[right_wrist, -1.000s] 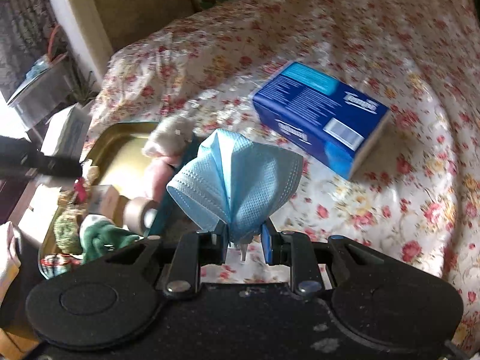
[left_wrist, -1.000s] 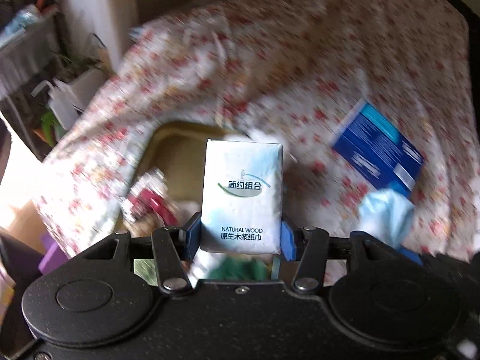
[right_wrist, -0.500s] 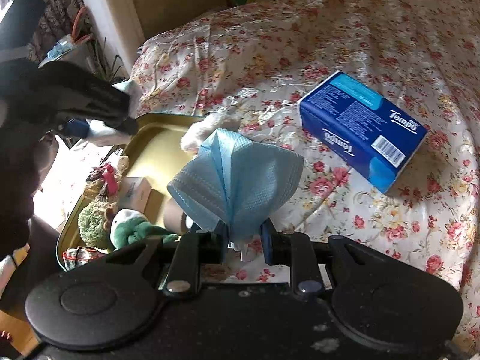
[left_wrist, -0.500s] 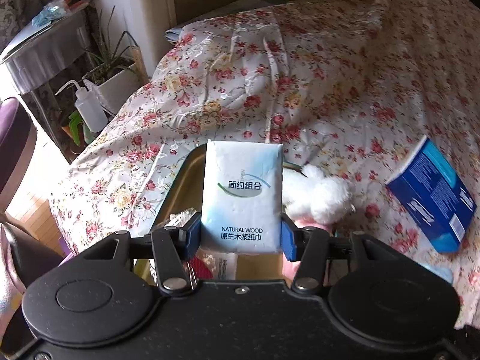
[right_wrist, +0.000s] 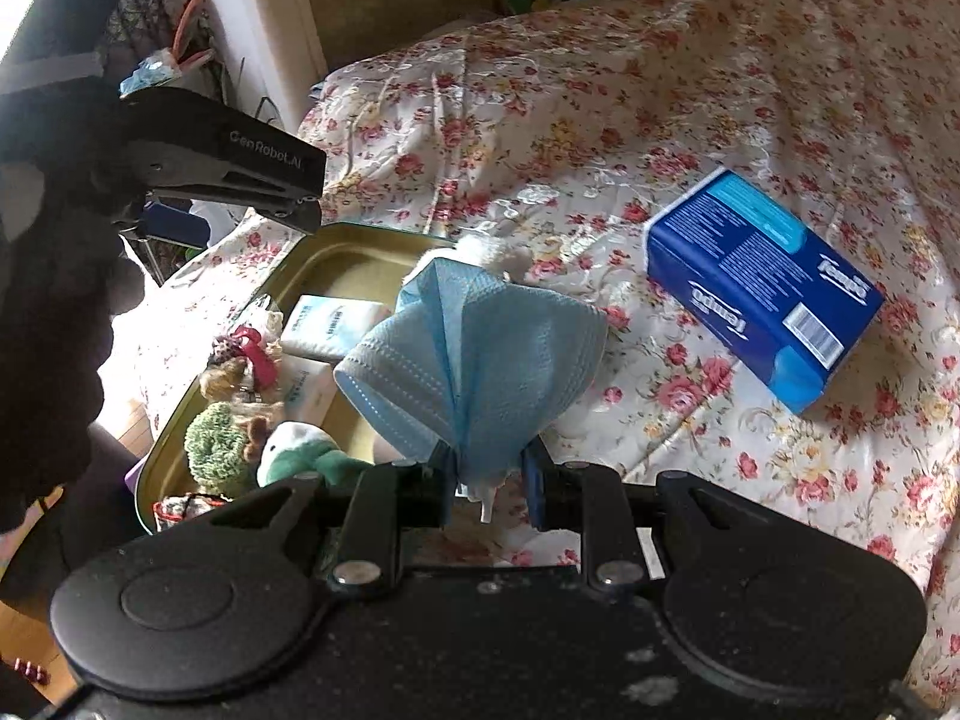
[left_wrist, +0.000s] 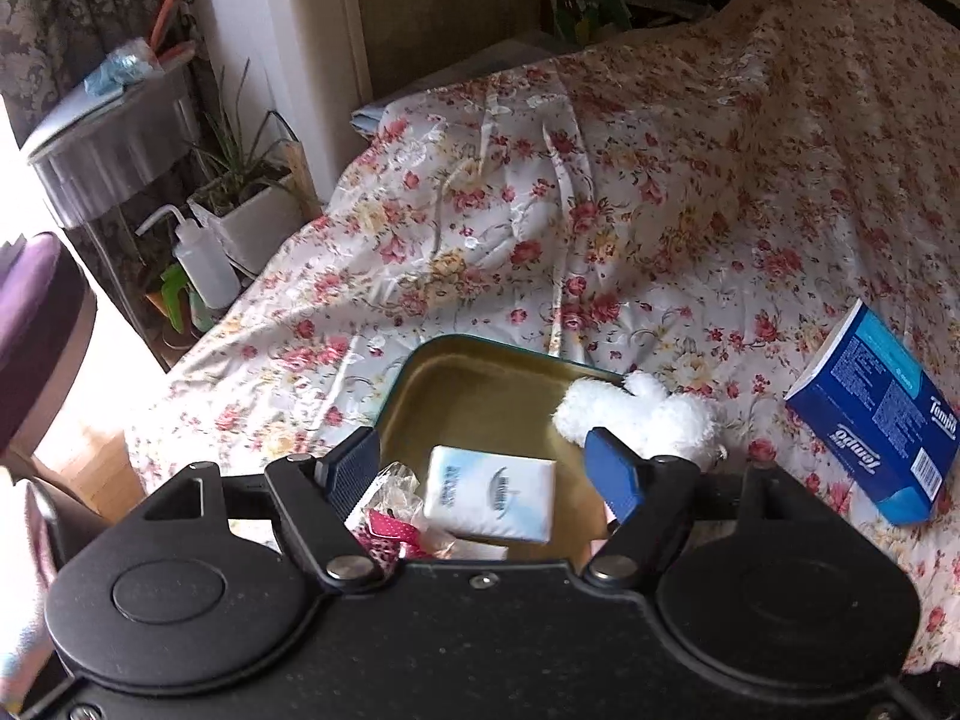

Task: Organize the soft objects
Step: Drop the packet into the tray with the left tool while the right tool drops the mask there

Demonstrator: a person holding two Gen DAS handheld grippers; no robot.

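My left hand-held gripper (left_wrist: 489, 468) just opened and dropped the tissue pack (left_wrist: 489, 501) into the tray (left_wrist: 480, 360). My right hand-held gripper (right_wrist: 489, 483) still pinches the blue mask (right_wrist: 474, 354); it goes next.

Tissue pack (left_wrist: 489, 495) in tray (left_wrist: 480, 372), gripper (left_wrist: 489, 471) apart

White squeeze bottle (left_wrist: 207, 267) beside potted plant (left_wrist: 246, 204) on floor, silver round table (left_wrist: 111, 132) above w/ purple seat (left_wrist: 33, 324) nearby.

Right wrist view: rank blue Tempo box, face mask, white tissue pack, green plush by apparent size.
1. Blue Tempo box and face mask: about alike; the mask is nearer the camera, so unranked.
2. White tissue pack and green plush: both partly hidden, too close to call.
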